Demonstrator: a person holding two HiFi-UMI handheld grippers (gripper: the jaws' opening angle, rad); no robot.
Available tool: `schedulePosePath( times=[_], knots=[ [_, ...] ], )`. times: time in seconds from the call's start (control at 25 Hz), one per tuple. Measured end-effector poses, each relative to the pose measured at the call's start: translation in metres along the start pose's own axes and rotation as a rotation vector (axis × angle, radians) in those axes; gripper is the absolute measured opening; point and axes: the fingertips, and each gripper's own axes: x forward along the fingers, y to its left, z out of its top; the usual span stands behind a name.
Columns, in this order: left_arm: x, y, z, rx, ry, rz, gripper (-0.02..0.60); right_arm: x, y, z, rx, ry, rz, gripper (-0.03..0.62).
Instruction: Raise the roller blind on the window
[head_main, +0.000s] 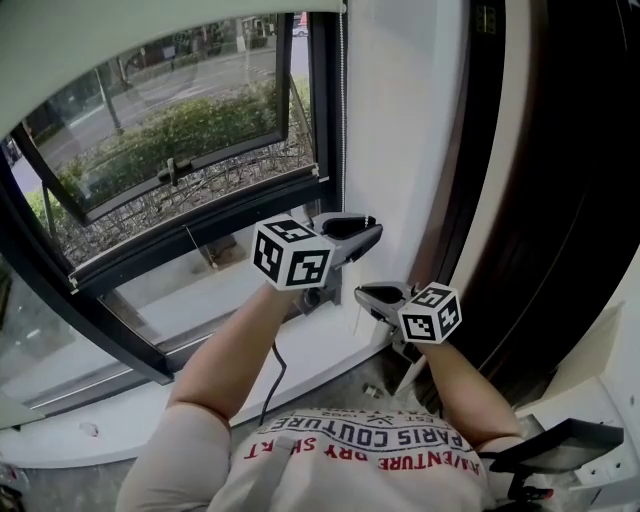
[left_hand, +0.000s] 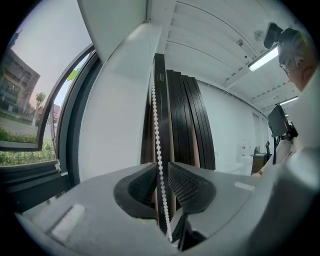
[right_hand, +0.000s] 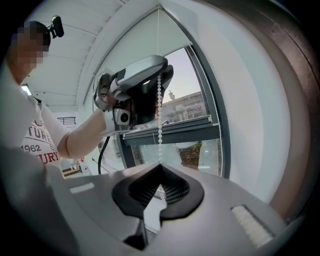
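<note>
The white bead chain (left_hand: 156, 115) hangs beside the window's right frame (head_main: 325, 120). My left gripper (head_main: 372, 228) is the higher one. Its jaws (left_hand: 160, 165) stand a little apart with the chain running loosely between them, a gap showing on the right side. Lower down, my right gripper (head_main: 362, 293) is shut on the same chain (right_hand: 160, 125), which drops straight into its closed tips (right_hand: 160, 165). From the right gripper view the left gripper (right_hand: 150, 92) appears above, around the chain. The pale roller blind (head_main: 150, 25) covers only the top of the window.
Dark wooden panels (head_main: 540, 200) stand right of the white wall strip (head_main: 400, 130). An opened window sash (head_main: 170, 130) tilts outward. The white sill (head_main: 320, 350) lies below the grippers. A black cable (head_main: 272, 380) hangs from the left gripper.
</note>
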Motion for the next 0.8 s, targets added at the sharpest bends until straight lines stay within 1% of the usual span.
schedulePosePath(
  times=[0.08, 0.2, 0.32, 0.4, 0.52, 0.6, 0.68, 0.8],
  knots=[
    [0.000, -0.001, 0.005, 0.004, -0.001, -0.002, 0.072, -0.001, 0.002, -0.001, -0.001, 0.001, 0.001, 0.006],
    [-0.002, -0.001, 0.010, 0.007, 0.004, -0.001, 0.031, -0.002, 0.002, -0.002, 0.002, 0.002, -0.001, 0.006],
    [-0.001, -0.002, 0.011, -0.017, 0.014, -0.014, 0.019, -0.003, 0.002, -0.002, 0.003, 0.001, -0.003, 0.006],
    [0.000, -0.004, 0.011, -0.028, 0.021, -0.023, 0.017, -0.004, 0.002, -0.002, 0.003, 0.001, -0.002, 0.006],
    [0.002, -0.006, 0.010, -0.009, 0.035, -0.018, 0.014, -0.006, 0.003, -0.002, 0.005, -0.001, 0.002, 0.006],
    [0.002, -0.006, 0.010, -0.010, 0.036, -0.019, 0.014, -0.007, 0.002, -0.002, 0.005, -0.002, 0.002, 0.006],
    [0.003, -0.006, 0.007, -0.009, 0.043, -0.013, 0.014, -0.008, 0.001, -0.006, 0.005, 0.005, -0.001, 0.006],
    [0.008, -0.004, -0.012, 0.006, 0.087, 0.005, 0.014, -0.006, -0.001, -0.024, 0.013, 0.041, -0.005, 0.006]
  ],
)
